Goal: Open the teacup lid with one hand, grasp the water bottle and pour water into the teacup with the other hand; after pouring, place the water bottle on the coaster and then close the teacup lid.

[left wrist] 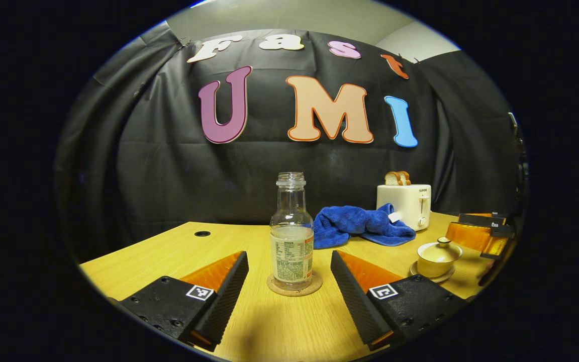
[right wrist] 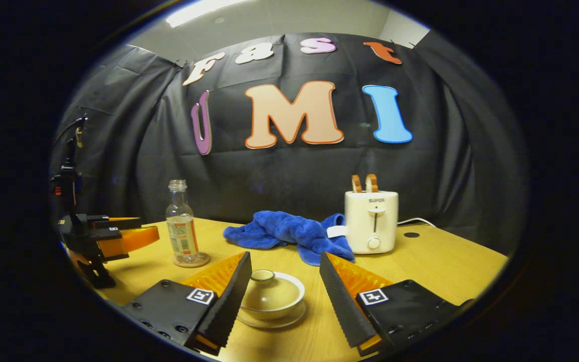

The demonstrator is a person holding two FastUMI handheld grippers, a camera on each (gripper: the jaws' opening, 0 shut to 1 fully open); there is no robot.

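Note:
A clear, capless water bottle with a label and some water stands on a round cork coaster. My left gripper is open, and the bottle sits framed between its fingers without touching them. The cream teacup rests on its saucer with the lid on. My right gripper is open, one finger on each side of the cup, apart from it. The right gripper view has the bottle and the left gripper at the left. The teacup stands right of the bottle.
A white toaster with two bread slices stands at the back of the wooden table. A crumpled blue cloth lies beside it, behind the cup. The table has a cable hole at the far left.

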